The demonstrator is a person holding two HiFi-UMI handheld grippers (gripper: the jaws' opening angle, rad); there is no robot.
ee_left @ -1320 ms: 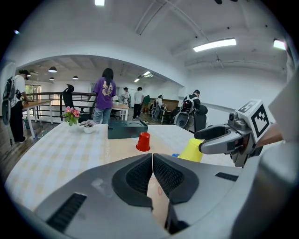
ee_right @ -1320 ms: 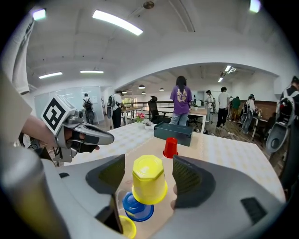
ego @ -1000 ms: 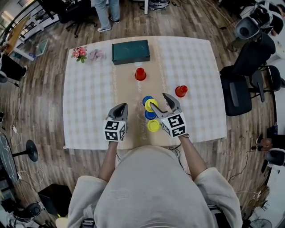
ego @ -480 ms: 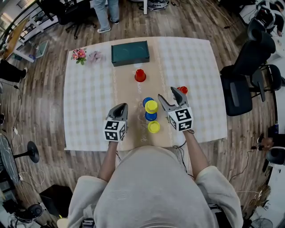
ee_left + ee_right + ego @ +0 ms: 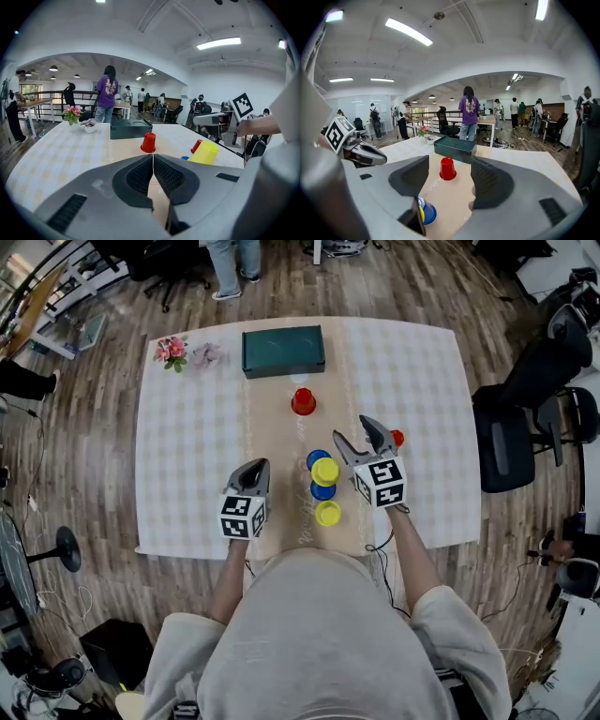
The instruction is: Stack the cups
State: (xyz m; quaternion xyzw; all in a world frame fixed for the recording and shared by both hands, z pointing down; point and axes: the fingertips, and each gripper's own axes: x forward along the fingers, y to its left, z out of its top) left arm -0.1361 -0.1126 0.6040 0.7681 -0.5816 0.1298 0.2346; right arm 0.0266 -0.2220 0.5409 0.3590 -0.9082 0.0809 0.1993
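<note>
A yellow cup (image 5: 325,471) (image 5: 204,153) sits on top of a blue cup (image 5: 316,457) on the tan runner. Just nearer me stand a second blue cup (image 5: 322,491) and a second yellow cup (image 5: 327,513). One red cup (image 5: 303,402) (image 5: 148,142) (image 5: 447,168) stands upside down farther up the runner. Another red cup (image 5: 398,438) (image 5: 196,146) peeks out behind my right gripper (image 5: 357,435) (image 5: 449,179), which is open, empty and just right of the stack. My left gripper (image 5: 254,469) (image 5: 153,158) is shut and empty, left of the cups.
A dark green box (image 5: 283,351) (image 5: 456,147) lies at the table's far side, with pink flowers (image 5: 171,350) and a small dish (image 5: 205,355) at the far left corner. The checked tablecloth (image 5: 187,446) covers the table. Office chairs (image 5: 525,409) stand to the right.
My right gripper let go of the yellow cup on the blue cup and drew back to the right, open. The left gripper stayed put.
</note>
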